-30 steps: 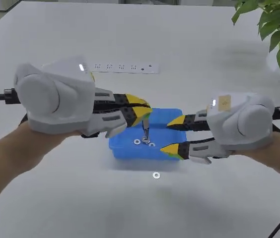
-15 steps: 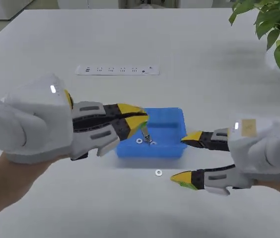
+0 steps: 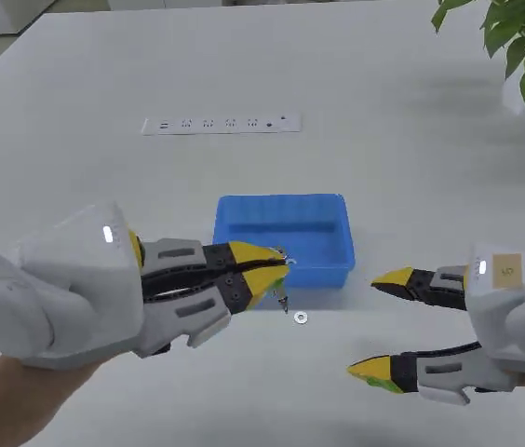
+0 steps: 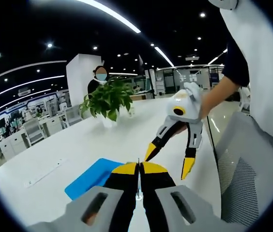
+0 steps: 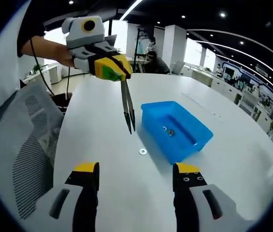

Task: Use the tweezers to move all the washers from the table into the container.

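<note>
Fingers (image 3: pixel 253 253) of the left gripper (image 3: pixel 279 268) are pressing shut on the tweezers (image 5: pixel 128 106), whose tips are pointing down near one washer (image 3: pixel 301 318) lying on the tabletop (image 3: pixel 383 140). Fingers (image 3: pixel 402 277) of the right gripper (image 3: pixel 365 326) are standing wide apart, holding nothing. The blue container (image 3: pixel 318 275) is sitting just behind the washer, holding two washers (image 5: pixel 167 129).

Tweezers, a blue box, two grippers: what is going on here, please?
A person works at a white table with a gripper in each hand. The left gripper has its jaws shut on the tweezers, whose tips point down close to one washer lying on the table in front of the blue container. Two washers lie inside the container. The right gripper hangs nearby with its jaws open and empty.
</note>
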The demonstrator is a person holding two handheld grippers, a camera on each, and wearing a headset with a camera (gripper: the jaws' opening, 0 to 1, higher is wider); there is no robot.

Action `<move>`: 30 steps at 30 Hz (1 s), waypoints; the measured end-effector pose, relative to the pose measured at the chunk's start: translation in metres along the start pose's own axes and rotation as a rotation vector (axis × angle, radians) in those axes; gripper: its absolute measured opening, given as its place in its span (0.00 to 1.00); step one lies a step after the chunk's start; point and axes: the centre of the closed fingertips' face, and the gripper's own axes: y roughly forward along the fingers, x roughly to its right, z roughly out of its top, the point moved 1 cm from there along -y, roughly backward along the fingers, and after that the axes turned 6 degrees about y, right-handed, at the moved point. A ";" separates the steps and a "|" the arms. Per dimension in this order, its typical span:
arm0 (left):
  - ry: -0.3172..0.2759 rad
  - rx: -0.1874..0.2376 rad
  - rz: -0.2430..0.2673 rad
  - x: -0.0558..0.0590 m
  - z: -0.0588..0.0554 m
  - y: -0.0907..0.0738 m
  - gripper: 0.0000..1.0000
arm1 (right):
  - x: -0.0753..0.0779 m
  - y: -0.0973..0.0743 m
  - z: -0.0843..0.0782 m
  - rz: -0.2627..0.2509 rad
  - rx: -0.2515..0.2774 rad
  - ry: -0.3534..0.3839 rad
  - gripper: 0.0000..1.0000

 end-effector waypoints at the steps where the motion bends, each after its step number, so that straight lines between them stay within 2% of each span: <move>1: -0.002 -0.003 -0.005 0.001 -0.002 0.002 0.05 | -0.002 0.000 0.001 0.002 0.011 0.004 0.66; 9: -0.017 -0.012 -0.031 0.001 -0.010 0.011 0.05 | -0.017 0.002 0.000 0.071 0.030 0.021 0.81; 15: -0.020 -0.016 -0.045 0.000 -0.014 0.020 0.05 | -0.021 0.006 -0.002 0.088 0.033 0.032 0.90; 22: -0.023 -0.023 -0.067 0.003 -0.020 0.032 0.05 | -0.026 0.008 -0.007 0.102 0.024 0.040 0.90; 30: -0.022 -0.034 -0.063 0.000 -0.025 0.036 0.05 | -0.027 0.009 -0.015 0.111 0.016 0.069 0.89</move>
